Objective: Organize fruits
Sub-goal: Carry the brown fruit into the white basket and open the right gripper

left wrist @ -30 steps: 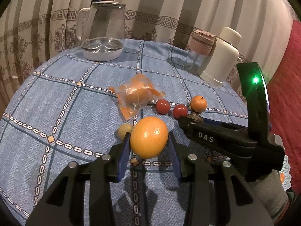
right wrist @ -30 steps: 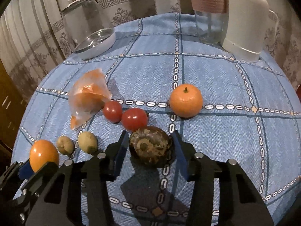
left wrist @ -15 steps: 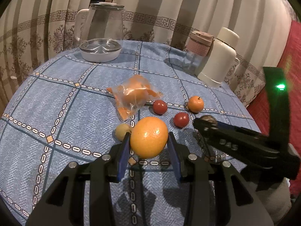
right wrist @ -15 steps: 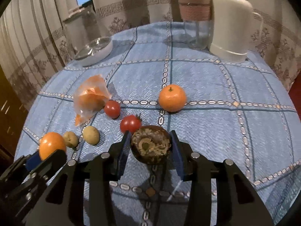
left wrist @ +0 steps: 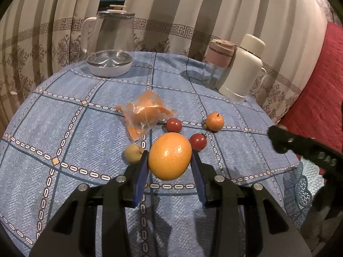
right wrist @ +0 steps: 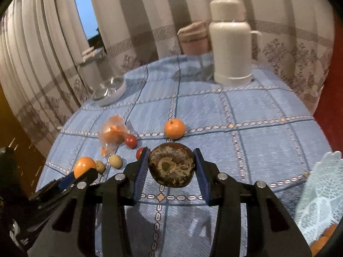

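Nearest, the left tool (left wrist: 169,167) is clenched on the orange (left wrist: 169,156); the right tool (right wrist: 171,169) has just closed on a dark, mouldy fruit (right wrist: 171,164) and grips it clear of the counter (right wrist: 257,141). Beyond lie 2 tomatoes (left wrist: 173,124), a mandarin (left wrist: 214,121), small pale fruits (right wrist: 115,161) and a bag (left wrist: 145,115) — sorting looks barely begun.

Fruits (left wrist: 174,124) crowd centre, bare cloth (right wrist: 268,150) rightward
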### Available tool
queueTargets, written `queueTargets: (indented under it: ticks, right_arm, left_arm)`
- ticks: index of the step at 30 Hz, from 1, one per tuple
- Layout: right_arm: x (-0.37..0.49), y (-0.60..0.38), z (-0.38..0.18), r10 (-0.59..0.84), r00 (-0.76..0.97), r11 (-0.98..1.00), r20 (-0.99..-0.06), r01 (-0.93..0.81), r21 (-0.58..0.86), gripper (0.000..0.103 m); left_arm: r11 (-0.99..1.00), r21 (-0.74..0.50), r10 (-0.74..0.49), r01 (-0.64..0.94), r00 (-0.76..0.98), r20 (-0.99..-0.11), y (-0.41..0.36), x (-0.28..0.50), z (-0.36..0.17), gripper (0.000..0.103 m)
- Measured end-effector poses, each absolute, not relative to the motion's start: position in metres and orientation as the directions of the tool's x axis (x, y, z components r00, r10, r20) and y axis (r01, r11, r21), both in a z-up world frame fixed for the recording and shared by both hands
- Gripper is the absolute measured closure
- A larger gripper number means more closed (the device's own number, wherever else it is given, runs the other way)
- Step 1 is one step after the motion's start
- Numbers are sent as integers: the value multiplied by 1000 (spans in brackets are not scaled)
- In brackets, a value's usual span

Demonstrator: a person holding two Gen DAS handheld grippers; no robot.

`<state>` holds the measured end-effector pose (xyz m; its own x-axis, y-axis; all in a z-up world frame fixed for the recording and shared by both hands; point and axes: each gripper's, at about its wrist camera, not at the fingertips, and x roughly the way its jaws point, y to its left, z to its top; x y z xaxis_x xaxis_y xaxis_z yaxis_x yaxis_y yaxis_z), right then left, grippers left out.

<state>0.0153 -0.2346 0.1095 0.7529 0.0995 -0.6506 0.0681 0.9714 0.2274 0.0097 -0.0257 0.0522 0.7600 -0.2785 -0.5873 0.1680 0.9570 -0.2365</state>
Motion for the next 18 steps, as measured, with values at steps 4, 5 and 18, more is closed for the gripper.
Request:
queueTargets:
  ticks: [4,5,18]
  right_arm:
    - [-5,-248,125,84,783,965,-617,89,245,60]
    - [-12,-252,130,77,792,964,-606,95,247,60]
    - [-75,-307,166,-46,854,944,-519,207,257,60]
  left_arm:
    - [955,-236,-285,178,767,-575,-28,4,57,64]
    - [955,-238,-287,179,768,-573,-29,3,59,64]
    - [947,-234,-314,219,785,-534,-46,-16,82,64]
